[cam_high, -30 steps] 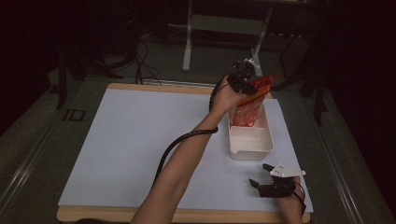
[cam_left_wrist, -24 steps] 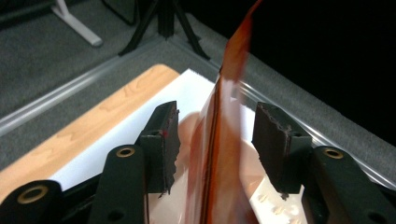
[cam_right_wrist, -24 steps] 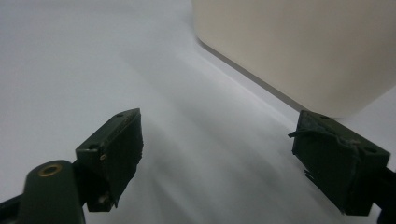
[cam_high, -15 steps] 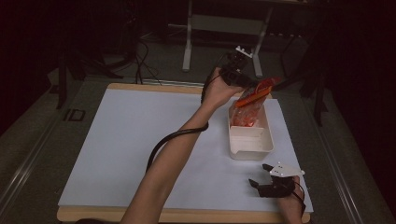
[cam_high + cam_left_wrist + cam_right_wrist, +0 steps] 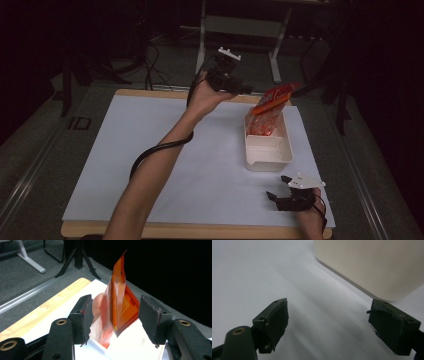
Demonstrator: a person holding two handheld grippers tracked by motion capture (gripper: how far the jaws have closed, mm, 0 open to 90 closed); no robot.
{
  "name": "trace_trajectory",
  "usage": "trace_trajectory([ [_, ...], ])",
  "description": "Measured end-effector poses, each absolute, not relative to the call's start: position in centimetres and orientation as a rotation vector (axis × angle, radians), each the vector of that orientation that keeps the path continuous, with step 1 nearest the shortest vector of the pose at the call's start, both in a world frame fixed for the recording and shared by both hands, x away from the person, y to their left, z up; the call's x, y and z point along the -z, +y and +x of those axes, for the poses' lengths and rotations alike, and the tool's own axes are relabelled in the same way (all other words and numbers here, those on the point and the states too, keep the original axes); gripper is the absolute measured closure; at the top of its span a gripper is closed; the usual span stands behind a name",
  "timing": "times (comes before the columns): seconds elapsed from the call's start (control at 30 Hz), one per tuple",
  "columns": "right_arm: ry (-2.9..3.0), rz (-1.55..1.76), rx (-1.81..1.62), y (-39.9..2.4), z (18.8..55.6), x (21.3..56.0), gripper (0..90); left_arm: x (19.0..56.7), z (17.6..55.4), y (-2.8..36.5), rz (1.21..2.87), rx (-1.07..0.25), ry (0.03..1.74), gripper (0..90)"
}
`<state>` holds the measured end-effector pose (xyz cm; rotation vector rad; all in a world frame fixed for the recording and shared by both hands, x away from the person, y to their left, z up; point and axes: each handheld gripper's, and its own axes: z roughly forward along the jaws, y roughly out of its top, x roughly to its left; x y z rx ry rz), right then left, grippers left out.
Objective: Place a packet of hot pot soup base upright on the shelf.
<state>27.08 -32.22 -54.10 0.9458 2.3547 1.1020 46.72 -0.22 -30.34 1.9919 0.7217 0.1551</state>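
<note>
Jaws of the left gripper are standing apart either side of the orange snack bag, which appears to be leaning free in the far end of the white bin just ahead, probably released there for storage. Right gripper is resting open on the table, bin close ahead. Compared with a second ago, the left gripper is lifting back and away from the bag.

We're in a dim lab or recording studio: a white-topped wooden table sits on grey carpet. Behind it, black tripod legs, trailing floor cables and a white metal stand.
</note>
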Motion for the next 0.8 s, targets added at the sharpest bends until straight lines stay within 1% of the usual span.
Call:
trace_trajectory([
  [0.13, 2.354, 0.948, -1.1, -32.2, 27.1, 54.1, 15.8, 30.2, 45.6, 1.7, 1.97, -0.175, 0.717, 45.4],
  [0.2, 2.354, 0.949, -1.098, -32.2, 27.1, 54.1, 15.8, 30.2, 44.9, 2.4, 1.98, -0.219, 0.71, 45.4],
  [0.27, 2.352, 0.95, -1.097, -32.2, 27.1, 54.1, 15.8, 30.4, 44.2, 3.0, 1.992, -0.235, 0.699, 45.3],
  [0.37, 2.349, 0.952, -1.099, -32.2, 27.1, 54.1, 15.8, 31.1, 42.9, 3.9, 1.996, -0.279, 0.683, 44.8],
  [0.47, 2.347, 0.958, -1.102, -32.3, 27.1, 54.1, 15.8, 32.1, 42.1, 4.5, 1.995, -0.281, 0.67, 44.8],
  [0.5, 2.343, 0.965, -1.1, -32.3, 27.1, 54.1, 15.8, 33.6, 41.4, 5.0, 2.011, -0.289, 0.666, 44.8],
  [0.63, 2.339, 0.972, -1.101, -32.3, 27.1, 54.1, 15.8, 36.1, 40.0, 6.0, 2.068, -0.328, 0.672, 43.9],
  [0.67, 2.339, 0.972, -1.101, -32.3, 27.1, 54.1, 15.8, 36.1, 40.0, 6.0, 2.068, -0.328, 0.672, 43.9],
  [0.8, 2.321, 0.991, -1.118, -32.6, 27.1, 53.9, 15.7, 39.3, 37.2, 8.4, 2.051, -0.343, 0.699, 43.9],
])
